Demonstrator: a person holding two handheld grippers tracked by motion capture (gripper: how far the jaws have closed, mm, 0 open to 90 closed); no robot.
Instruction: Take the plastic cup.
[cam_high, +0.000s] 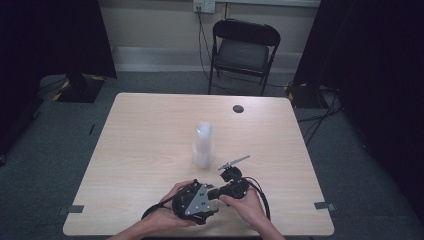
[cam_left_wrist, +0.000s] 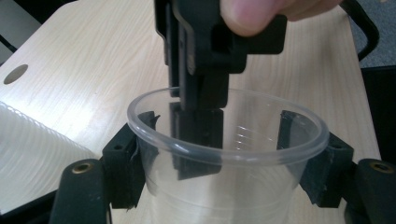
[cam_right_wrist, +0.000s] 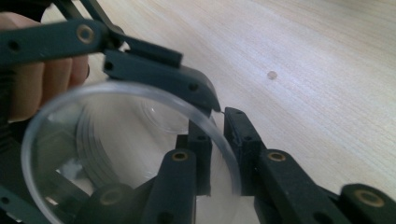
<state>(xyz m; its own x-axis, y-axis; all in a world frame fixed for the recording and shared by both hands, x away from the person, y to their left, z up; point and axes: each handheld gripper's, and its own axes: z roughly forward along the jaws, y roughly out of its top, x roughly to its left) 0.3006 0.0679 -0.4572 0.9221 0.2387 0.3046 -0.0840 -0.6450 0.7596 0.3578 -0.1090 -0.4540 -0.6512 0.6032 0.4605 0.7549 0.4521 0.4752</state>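
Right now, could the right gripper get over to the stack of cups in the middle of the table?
Probably not yet: the right gripper is busy on the rim of the clear cup in the left gripper. The stack of cups stands unblocked.

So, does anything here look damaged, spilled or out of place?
Nothing stands out. The clear cup sits between the left hand-held gripper jaws, its rim round and whole; the right hand-held gripper straddles its wall. The cup stack stands upright on the table.
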